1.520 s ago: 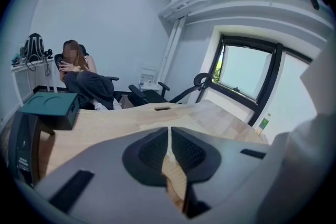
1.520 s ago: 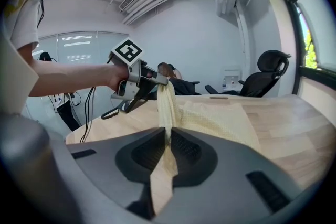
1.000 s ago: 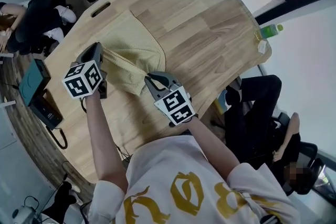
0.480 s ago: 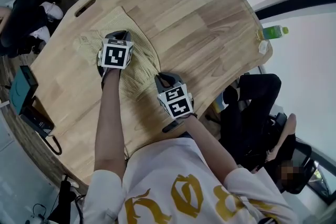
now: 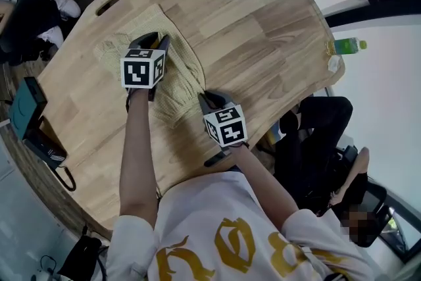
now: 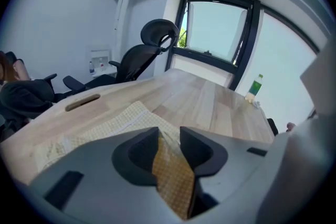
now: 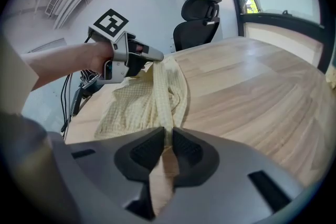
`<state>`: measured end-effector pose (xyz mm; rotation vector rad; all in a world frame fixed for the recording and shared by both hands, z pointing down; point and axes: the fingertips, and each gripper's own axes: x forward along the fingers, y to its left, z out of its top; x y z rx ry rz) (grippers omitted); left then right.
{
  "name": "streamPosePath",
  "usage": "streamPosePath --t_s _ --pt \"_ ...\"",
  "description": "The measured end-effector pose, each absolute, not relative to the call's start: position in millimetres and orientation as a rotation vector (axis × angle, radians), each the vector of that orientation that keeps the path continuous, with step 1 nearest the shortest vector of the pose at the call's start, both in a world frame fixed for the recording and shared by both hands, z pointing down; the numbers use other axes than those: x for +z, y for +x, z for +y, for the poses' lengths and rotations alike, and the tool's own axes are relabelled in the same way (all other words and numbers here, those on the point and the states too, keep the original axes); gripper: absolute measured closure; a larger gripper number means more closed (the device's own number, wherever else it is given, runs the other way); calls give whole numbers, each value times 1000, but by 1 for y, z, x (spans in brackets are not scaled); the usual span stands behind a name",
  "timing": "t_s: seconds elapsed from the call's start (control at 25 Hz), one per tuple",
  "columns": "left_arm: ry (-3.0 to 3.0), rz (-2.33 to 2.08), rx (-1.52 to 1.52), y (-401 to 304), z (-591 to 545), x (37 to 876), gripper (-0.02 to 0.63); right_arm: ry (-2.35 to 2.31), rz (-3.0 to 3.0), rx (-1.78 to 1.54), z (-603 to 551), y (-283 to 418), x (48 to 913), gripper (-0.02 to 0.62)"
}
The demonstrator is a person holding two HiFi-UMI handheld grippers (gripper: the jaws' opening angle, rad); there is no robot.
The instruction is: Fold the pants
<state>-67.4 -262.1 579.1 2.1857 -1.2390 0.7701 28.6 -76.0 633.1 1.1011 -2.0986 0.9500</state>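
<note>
Pale yellow checked pants (image 5: 179, 74) lie folded over on the wooden table (image 5: 263, 23). My left gripper (image 5: 156, 43) rests low over the middle of the fold. In the left gripper view its jaws have just been opening: my left gripper (image 6: 169, 136) stands open, with a strip of the pants (image 6: 105, 126) still hanging in the gap, clear of one pad. My right gripper (image 5: 207, 99) sits at the near right corner of the fold. Its jaws have eased open slightly, but my right gripper (image 7: 167, 139) still pinches a band of the pants (image 7: 142, 102).
A green bottle (image 5: 347, 46) stands at the table's right edge. A cable slot (image 5: 109, 4) is cut in the far left of the top. A dark box and a phone (image 5: 29, 112) sit left of the table. Office chairs (image 6: 152, 44) and a seated person (image 5: 322, 141) surround it.
Both grippers have carried the near part of the pants away from me and down onto the rest. The left one swung from the left edge to the middle. Both have since held still.
</note>
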Motion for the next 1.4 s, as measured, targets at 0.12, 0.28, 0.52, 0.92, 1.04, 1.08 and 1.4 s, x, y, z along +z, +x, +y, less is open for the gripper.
streamPosePath --t_s 0.12,0.28,0.52,0.92,1.04,1.08,1.4 --pt "2155 -1271 696 -89 -259 562 474 1108 -2107 928 -76 30 633 543" --pt "2139 -1336 743 -126 -252 552 463 1116 -2109 925 -77 31 634 543" --pt "2069 -1272 823 -144 -227 574 356 1134 -2122 928 -77 31 632 544" --pt "2024 -1339 774 -153 -234 574 584 1121 -2136 943 -77 31 632 545" --pt "2061 -1380 708 -150 -256 553 585 1119 -2137 946 -77 31 632 545" --pt "2075 -1394 691 -149 -264 546 586 1119 -2139 952 -77 31 632 545" --pt "2054 -1467 560 -143 -318 544 584 1093 -2151 949 -76 30 633 545"
